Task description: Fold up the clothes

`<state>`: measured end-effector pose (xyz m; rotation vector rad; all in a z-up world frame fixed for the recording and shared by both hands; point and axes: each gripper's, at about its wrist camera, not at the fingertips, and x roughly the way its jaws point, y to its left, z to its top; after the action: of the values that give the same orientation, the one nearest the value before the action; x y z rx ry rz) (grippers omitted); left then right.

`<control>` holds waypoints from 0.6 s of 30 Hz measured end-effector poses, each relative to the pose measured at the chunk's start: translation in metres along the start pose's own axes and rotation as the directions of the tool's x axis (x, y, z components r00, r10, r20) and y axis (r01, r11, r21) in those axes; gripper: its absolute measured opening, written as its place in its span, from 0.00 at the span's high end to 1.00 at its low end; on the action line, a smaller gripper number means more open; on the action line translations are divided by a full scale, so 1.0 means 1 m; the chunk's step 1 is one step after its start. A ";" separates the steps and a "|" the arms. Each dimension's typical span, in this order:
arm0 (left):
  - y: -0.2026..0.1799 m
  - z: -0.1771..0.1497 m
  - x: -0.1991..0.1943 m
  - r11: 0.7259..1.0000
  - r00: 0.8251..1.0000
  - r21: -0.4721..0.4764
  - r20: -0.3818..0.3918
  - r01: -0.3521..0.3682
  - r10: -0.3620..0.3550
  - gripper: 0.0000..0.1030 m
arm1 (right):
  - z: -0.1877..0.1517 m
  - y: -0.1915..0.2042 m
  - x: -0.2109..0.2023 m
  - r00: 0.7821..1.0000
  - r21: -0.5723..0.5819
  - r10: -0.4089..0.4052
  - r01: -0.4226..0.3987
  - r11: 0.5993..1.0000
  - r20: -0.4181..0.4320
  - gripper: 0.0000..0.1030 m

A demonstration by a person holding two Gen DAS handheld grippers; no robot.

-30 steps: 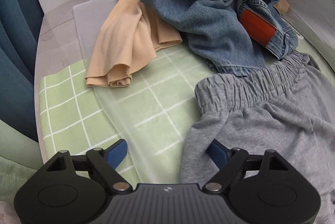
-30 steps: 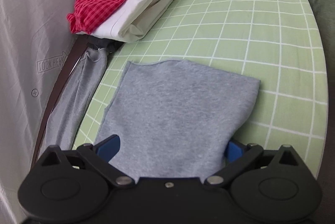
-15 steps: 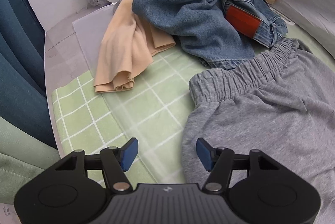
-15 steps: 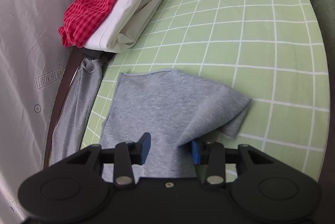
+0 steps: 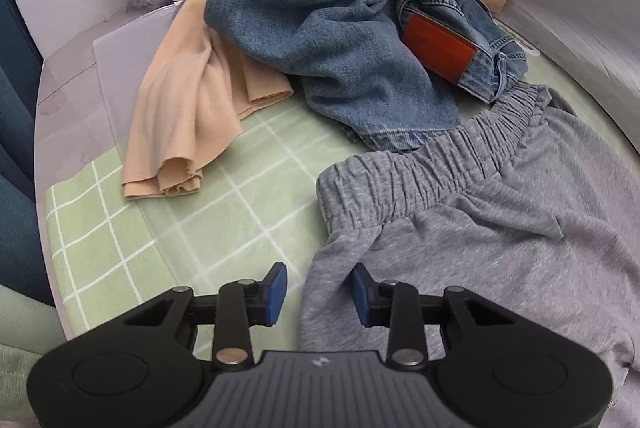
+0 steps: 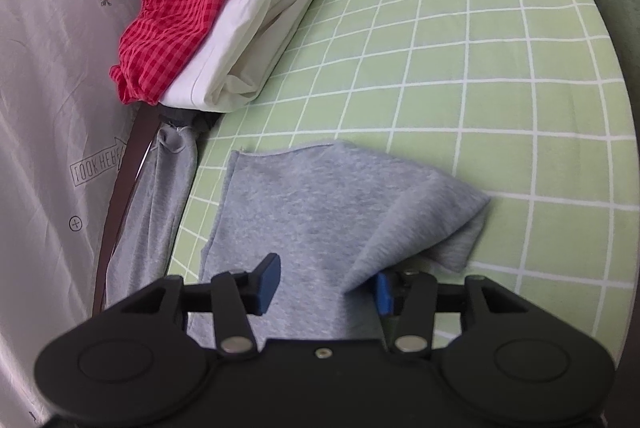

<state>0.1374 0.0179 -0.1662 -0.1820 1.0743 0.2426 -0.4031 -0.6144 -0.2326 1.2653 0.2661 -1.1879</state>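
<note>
The green checked sheet (image 6: 460,76) covers the whole work surface and is the landmark for everything else. In the left wrist view the same sheet (image 5: 224,228) runs under the clothes, part of it under a translucent mat (image 5: 120,76).

Largest on the sheet are the grey shorts (image 5: 500,228), spread flat over its right half in the left wrist view, elastic waistband toward the far end. In the right wrist view a leg of the shorts (image 6: 312,212) lies on the near left part of the sheet, its right edge lifted into a fold.

Jeans (image 5: 340,28) lie crumpled at the far end of the sheet, touching the waistband, with a red patch (image 5: 438,50) showing. A beige garment (image 5: 192,108) lies partly under the jeans, trailing toward the sheet's left edge.

A folded white cloth (image 6: 256,40) sits at the sheet's far left corner in the right wrist view, with a red checked garment (image 6: 180,28) on top of it.

The left gripper (image 5: 318,292) is closing, its jaws astride the left edge of the shorts, pads not yet pressing the cloth. The right gripper (image 6: 326,284) is opening, not clamped; the raised fold lies against its right pad while its left pad stands clear above the flat cloth.
</note>
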 end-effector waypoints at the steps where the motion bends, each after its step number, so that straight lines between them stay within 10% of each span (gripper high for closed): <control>1: -0.002 0.002 0.003 1.000 1.000 0.009 0.002 -0.004 0.004 0.62 | 0.000 0.001 0.001 1.000 0.004 0.007 -0.007 1.000 0.002 0.45; 8: -0.008 0.015 0.013 1.000 1.000 0.006 0.012 -0.009 0.009 0.59 | 0.002 0.006 0.008 0.998 0.030 0.063 -0.063 0.998 0.002 0.19; 10: -0.007 0.016 0.012 1.000 1.000 0.000 0.018 -0.002 0.002 0.79 | 0.004 0.005 0.011 0.998 0.024 0.054 -0.054 0.998 -0.025 0.39; 12: -0.008 0.018 0.012 1.000 1.000 -0.002 0.014 0.002 -0.002 0.90 | 0.006 0.000 0.014 0.997 0.031 0.041 -0.039 0.999 -0.058 0.85; 18: 0.000 0.020 -0.004 0.999 0.997 -0.026 0.064 -0.035 0.037 0.96 | 0.013 -0.018 0.006 0.998 0.079 0.053 -0.049 0.996 -0.044 0.98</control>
<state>0.1523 0.0228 -0.1532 -0.1759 1.0110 0.2926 -0.4207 -0.6250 -0.2428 1.3604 0.2217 -1.1359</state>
